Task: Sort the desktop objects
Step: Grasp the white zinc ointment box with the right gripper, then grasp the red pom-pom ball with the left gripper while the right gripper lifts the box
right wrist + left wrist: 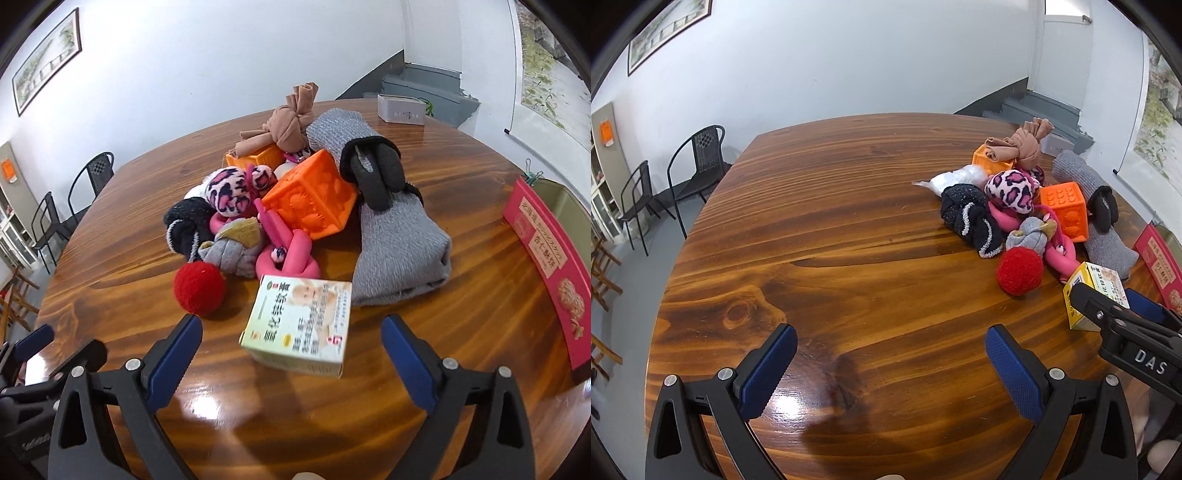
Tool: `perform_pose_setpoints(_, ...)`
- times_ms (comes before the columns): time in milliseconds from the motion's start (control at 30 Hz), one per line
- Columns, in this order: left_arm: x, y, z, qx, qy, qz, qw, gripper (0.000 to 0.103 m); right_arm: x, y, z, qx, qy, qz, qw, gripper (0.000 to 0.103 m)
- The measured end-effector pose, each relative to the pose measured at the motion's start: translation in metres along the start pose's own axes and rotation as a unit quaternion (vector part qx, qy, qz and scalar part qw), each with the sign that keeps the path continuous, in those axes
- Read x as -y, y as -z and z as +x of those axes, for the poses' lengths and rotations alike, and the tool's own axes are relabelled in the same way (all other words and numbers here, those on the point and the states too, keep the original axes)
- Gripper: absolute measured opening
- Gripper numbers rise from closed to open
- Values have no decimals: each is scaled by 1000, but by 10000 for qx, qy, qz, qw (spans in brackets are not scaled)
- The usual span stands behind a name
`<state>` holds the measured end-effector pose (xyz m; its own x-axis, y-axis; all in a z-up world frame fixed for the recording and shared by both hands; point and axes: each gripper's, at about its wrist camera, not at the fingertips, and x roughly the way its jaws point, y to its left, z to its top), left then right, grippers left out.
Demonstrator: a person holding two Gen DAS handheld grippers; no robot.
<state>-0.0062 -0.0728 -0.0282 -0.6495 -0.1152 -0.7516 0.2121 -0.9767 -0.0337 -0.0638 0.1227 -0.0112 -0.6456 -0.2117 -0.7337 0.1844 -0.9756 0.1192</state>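
Right wrist view: right gripper (291, 328) wide open, holding nothing, box (297, 326) between its fingers, lower centre.
We should advance until the pads flank the box squarely, then close; left gripper (891, 341) is also open and empty over the table (831, 221).

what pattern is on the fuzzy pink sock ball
Leopard print, pink with dark spots; clearest in the right wrist view.

Heap of knotted socks (236, 192), orange cubes (314, 192), red pom-pom (200, 291) w/ small med box (299, 325) just in front
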Motion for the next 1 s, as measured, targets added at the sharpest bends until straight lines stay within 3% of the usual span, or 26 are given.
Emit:
perform_pose_setpoints(100, 2, 0, 2, -18, -22, 32, 10000, 103, 2, 1, 4, -68, -3, 1, 10000, 96)
perform_pose_setpoints(233, 5, 1, 3, 12, 10, 103, 9999, 103, 4, 3, 10, -158, -8, 2, 9999, 69)
perform_pose_setpoints(300, 6, 1, 2, 46, 44, 139, 9999, 103, 5, 4, 13, -203, -10, 2, 9998, 62)
perform_pose_setpoints(800, 48, -10, 8, 139, 810, 530, 9952, 103, 39, 25, -43, 555, -92, 153, 9983, 58)
perform_pose_setpoints(933, 66, -16, 22, -18, 1012, 703, 9924, 103, 50, 26, -53, 629, -130, 243, 9976, 58)
perform_pose_setpoints(1000, 72, -18, 31, -148, 1060, 732, 9916, 90, 54, 27, -55, 651, -154, 287, 9973, 58)
